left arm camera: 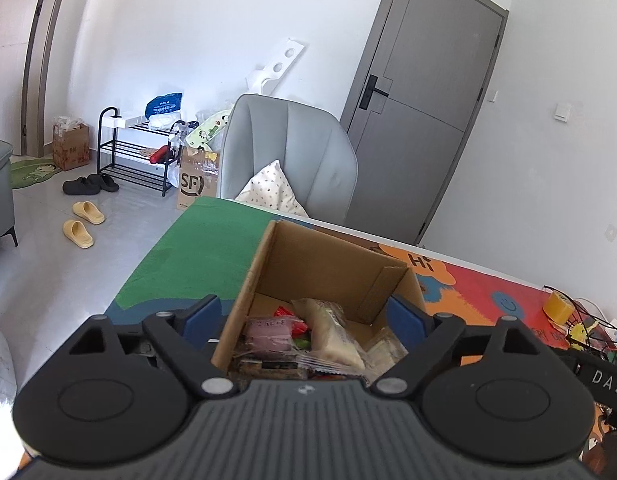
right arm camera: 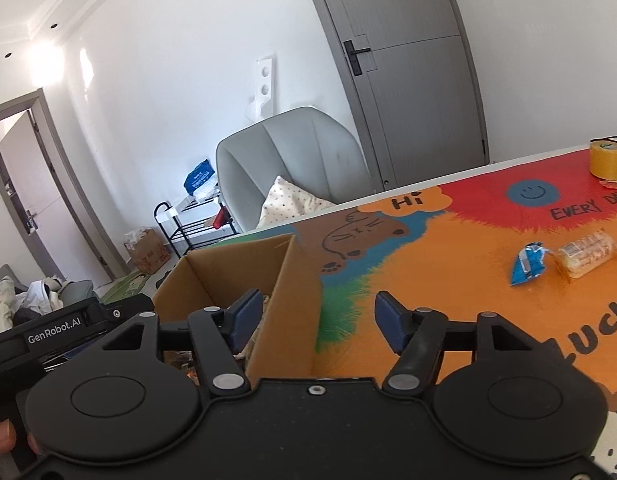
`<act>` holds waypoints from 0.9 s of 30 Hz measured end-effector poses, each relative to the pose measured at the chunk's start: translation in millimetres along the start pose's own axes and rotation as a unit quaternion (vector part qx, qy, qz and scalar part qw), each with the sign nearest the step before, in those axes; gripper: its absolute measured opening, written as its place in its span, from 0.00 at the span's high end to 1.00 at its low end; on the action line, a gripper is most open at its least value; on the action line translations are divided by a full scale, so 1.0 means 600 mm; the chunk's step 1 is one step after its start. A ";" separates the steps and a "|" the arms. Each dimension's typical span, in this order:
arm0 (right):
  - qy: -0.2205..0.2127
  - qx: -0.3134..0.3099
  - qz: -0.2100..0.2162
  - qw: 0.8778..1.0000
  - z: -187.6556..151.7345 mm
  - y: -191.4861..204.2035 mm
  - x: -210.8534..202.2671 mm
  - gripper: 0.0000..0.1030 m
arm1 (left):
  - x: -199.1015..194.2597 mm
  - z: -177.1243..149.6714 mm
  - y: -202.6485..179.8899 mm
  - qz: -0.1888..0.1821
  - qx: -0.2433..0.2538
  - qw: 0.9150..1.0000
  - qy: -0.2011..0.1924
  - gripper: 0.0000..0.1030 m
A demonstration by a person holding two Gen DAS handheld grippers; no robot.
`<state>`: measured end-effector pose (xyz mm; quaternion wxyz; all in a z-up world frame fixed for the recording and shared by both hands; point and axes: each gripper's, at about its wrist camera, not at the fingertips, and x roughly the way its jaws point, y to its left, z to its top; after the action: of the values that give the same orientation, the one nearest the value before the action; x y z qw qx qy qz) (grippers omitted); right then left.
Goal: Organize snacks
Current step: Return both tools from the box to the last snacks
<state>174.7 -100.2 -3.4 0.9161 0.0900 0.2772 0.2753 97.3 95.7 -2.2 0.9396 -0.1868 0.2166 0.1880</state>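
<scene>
The cardboard box [left arm camera: 324, 276] stands open-topped on the table's colourful mat [right arm camera: 448, 280], near the mat's green left end and close to the table's far edge. Inside it lie several wrapped snacks: a pale cream packet [left arm camera: 334, 334] leaning across the middle, a pinkish packet [left arm camera: 268, 334] to its left, something red and green between them, and a dark-labelled clear wrapper [left arm camera: 270, 366] at the near wall. Exact contents of the lower layer cannot be made out.

The left gripper [left arm camera: 310, 320] hangs over the box with its jaws spread wide, 1 blue pad outside the left wall and the other at the right wall; nothing is between them.

The right gripper [right arm camera: 318, 320] is also spread wide and empty, straddling the box's right wall, with its left pad over the box interior and its right pad over the orange part of the mat.

2 snacks lie on the mat well to the right of the box, just beside each other: a blue crumpled packet [right arm camera: 528, 264] and a clear-wrapped golden bar [right arm camera: 590, 254]. A yellow tape roll [right arm camera: 607, 158] sits near the table's far right corner.

Beyond the table's far edge stands a grey chair [left arm camera: 288, 152] holding a patterned cushion [left arm camera: 272, 190], with a grey door [left arm camera: 424, 120] behind it.
</scene>
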 end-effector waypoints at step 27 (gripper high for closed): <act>-0.043 0.088 -0.130 0.987 0.012 -0.221 -0.084 0.00 | 0.050 -0.063 -0.240 -0.068 0.092 0.993 0.042 0.07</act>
<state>203.7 -238.7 -16.5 0.9438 0.1453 0.2699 0.1237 172.0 -36.5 -9.0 0.9534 -0.1211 0.2594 0.0949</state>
